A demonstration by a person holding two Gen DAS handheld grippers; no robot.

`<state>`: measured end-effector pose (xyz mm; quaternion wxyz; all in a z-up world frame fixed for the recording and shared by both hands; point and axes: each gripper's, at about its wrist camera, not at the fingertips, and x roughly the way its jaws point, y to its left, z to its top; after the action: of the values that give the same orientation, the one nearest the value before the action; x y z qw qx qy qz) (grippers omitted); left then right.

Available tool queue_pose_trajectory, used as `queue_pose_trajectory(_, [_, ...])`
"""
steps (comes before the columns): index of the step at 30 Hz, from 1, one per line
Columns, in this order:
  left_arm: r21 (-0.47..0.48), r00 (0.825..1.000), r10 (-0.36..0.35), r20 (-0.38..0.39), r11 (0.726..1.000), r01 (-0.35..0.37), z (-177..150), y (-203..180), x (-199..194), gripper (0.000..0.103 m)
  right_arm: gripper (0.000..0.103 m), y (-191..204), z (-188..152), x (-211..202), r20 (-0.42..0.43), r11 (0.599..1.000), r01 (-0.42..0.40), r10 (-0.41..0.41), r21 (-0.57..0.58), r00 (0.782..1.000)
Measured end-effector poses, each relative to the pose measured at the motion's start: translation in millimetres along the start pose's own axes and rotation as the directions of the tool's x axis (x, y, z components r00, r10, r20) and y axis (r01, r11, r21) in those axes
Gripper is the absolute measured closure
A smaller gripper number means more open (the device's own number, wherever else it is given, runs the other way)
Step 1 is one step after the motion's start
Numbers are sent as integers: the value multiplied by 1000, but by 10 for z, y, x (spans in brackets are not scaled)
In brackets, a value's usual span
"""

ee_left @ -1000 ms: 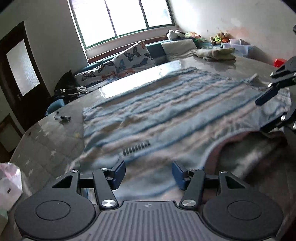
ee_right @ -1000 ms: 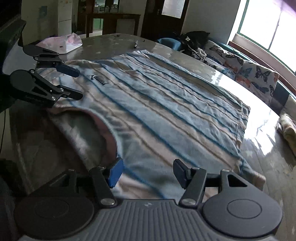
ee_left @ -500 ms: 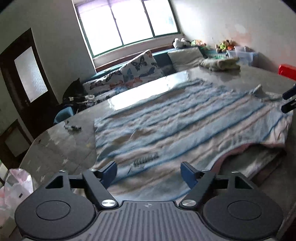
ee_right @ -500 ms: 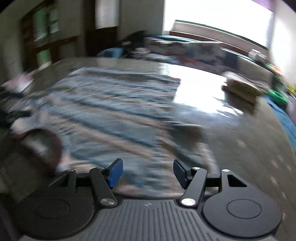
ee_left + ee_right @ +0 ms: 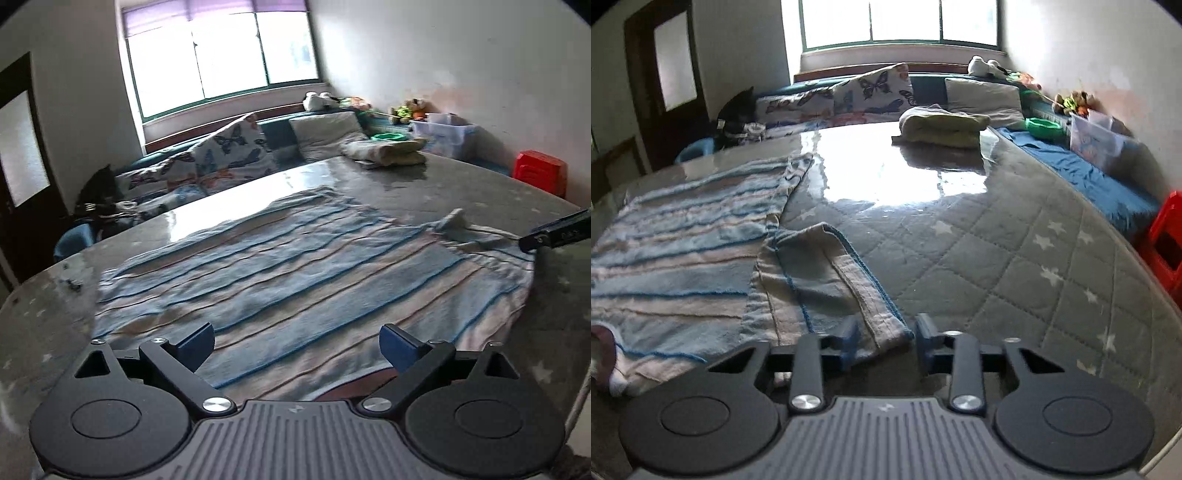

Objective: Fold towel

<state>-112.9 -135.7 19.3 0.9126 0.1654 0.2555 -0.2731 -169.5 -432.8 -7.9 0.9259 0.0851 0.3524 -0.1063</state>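
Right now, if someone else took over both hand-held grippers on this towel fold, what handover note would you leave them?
Left hand-held gripper: open, holding nothing, hovering over the towel's near edge.
Right hand-held gripper: open, its jaws either side of a flipped-over corner flap, not closed on it.
Striped towel: spread nearly flat on the quilted table. A different, folded cloth lies at the table's far end.
Done: no fold visible.
Left: grip the corners, fold and flatten.

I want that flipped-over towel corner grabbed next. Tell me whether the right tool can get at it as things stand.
Probably yes. The right tool is open, with the turned-over corner of the striped towel lying right at its fingertips on the table; nothing sits between them.
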Motion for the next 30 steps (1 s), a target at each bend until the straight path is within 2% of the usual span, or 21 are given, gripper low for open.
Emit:
queue_pose_trajectory(2, [8,1000,-22,-3,1000,22,11,-85,35,5,89,-21,1,-42,6,999,-14,14,29,1000])
queue_pose_trajectory(6, [10,999,-39,-15,999,39,-5,-163,67,5,91,42,72,-142,40,999,-33,32,25,999])
queue_pose_trajectory(11, [-9,999,-35,-28,999,35,-41,-158,66,4,91,287,236,-350,107,991,-126,130,-45,986])
queue_pose_trajectory(15, [-18,999,-31,-28,999,31,-55,-127,53,2,91,549,321,-395,120,973,-205,217,-109,969])
queue_pose_trajectory(23, [-38,999,-22,-32,999,21,-78,-85,34,0,91,1046,323,-262,60,926,-329,345,-187,937])
queue_pose_trajectory(27, [-46,999,-18,-39,999,16,-83,-63,53,0,90,1258,226,-167,-8,893,-388,397,-229,918])
queue_pose_trajectory(30, [-48,999,-17,-45,999,15,-89,-61,67,0,86,1341,153,-118,-48,877,-417,418,-239,907])
